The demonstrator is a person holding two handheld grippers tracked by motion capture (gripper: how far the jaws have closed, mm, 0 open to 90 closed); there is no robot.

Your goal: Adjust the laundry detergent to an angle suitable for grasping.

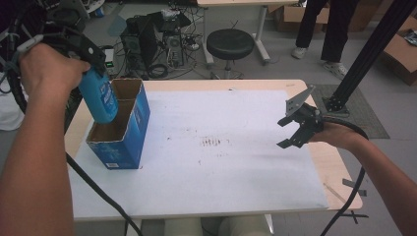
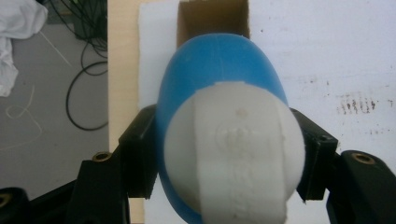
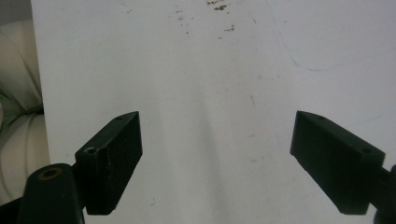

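Bottle (image 1: pixel 100 98) and box (image 1: pixel 120 125) line up almost vertically: the blue bottle hangs bottom-down from the left gripper (image 1: pixel 93 59), whose jaws are pinched on its sides just below the white cap (image 2: pixel 233 154), and the open blue box stands directly beneath its lower end. In the left gripper view the brown mouth of one compartment (image 2: pixel 212 21) sits straight ahead past the bottle's far end. The box has two compartments, both apparently empty, though their floors are not visible. The right gripper (image 1: pixel 295 129) hovers well off to the side over the white sheet (image 1: pixel 221 147), jaws spread wide, holding nothing.
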